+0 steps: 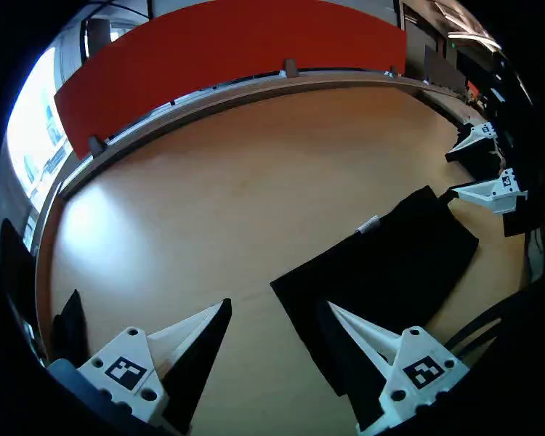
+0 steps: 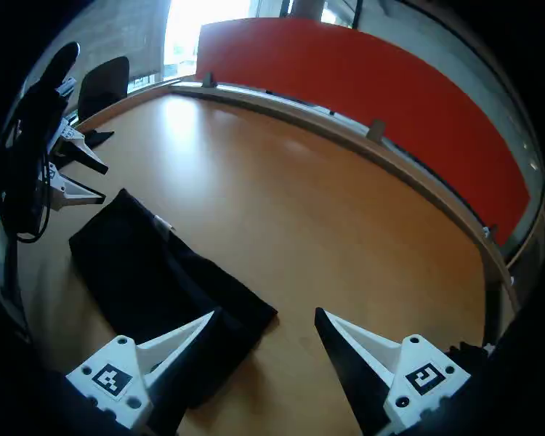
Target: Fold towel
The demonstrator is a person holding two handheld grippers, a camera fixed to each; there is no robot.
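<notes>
My left hand-held gripper (image 1: 278, 304) and right hand-held gripper (image 2: 267, 312) are both wide open, empty. Black towel (image 1: 396, 261) sits between them by the tabletop (image 1: 236, 189)'s near edge; I'd pinch matching corners low, evenly.

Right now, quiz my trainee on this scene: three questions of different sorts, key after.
1. True or false: the left gripper is shut on the black cloth towel.
2. What stands along the far edge of the light wooden table? A: red divider panel. B: green curtain. C: white shelf.
3. Fill in: the right gripper has its jaws ____.
Key: 1 false; 2 A; 3 open.
</notes>
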